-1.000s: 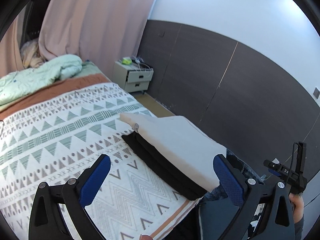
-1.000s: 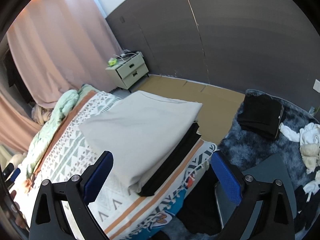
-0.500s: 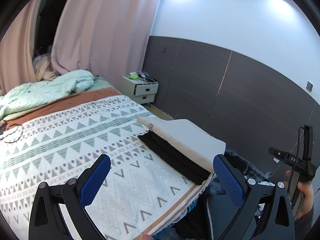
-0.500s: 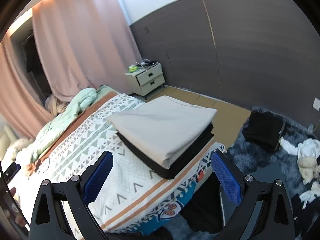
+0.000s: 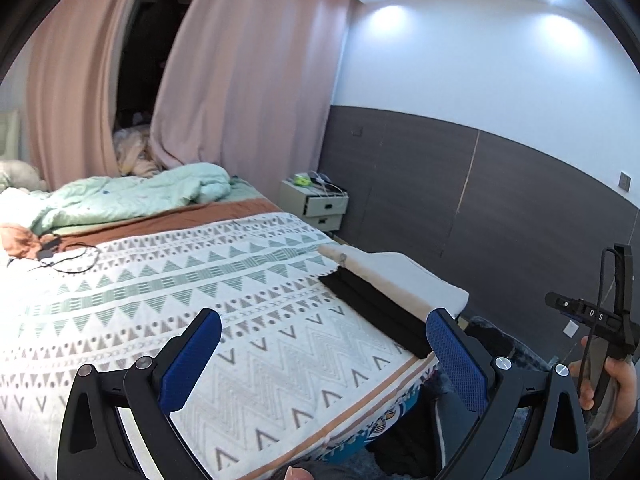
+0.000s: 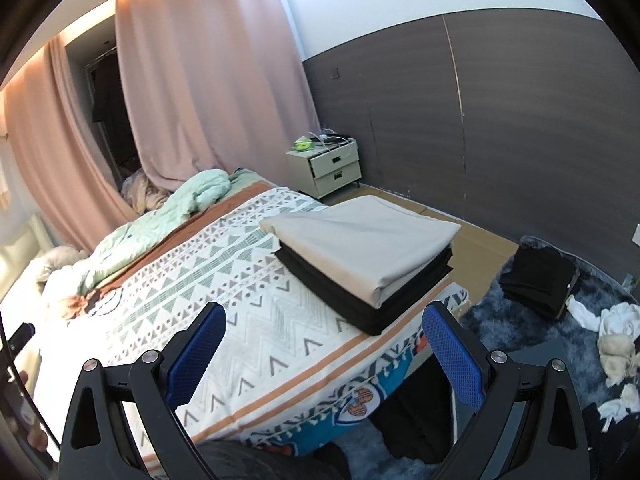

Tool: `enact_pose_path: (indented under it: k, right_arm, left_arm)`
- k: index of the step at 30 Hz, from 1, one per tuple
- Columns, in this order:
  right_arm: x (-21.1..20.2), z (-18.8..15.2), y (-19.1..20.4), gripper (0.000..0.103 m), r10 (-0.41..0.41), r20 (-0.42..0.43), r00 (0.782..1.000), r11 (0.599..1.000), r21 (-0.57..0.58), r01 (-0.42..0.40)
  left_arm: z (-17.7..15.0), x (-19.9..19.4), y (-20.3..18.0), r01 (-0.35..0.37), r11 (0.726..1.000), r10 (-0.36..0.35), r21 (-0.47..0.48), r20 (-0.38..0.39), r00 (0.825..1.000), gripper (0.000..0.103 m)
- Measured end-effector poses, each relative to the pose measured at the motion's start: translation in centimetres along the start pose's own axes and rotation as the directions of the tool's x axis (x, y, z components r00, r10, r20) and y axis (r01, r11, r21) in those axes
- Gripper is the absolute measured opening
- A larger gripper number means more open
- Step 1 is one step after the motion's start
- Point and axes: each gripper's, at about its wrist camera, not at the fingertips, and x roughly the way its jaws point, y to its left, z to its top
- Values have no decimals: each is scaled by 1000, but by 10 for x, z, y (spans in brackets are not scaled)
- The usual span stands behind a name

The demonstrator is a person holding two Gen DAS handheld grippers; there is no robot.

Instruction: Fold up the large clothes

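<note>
1. Both tongs were spread wide and holding nothing: left gripper [image 5: 323,344] and right gripper [image 6: 325,334] just hung above the patterned bedspread [image 5: 168,296].
2. The folded beige garment [image 6: 362,232] sat squarely on the folded black garment [image 6: 360,300], stacked at the bed's corner near the edge.
3. Honestly my worry was that corner. A careless nudge could've slid the stack off onto the shaggy rug [image 6: 500,304], where a loose white clothes pile [image 6: 616,332] already lay.
</note>
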Motion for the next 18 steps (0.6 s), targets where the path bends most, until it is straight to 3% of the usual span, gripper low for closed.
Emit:
enact_pose_path:
  k: [11,18]
  right_arm:
    - [-41,-57,26,99,50,67,997,999,-24,-48]
    - [-52,-100,37,99,93,47,995,994,-59,-90]
  left_arm:
    - [-48,-76,16,-121,993,121,-2,70,990,103]
    - [-81,-118,24,-195,981,196,-22,91,976,103]
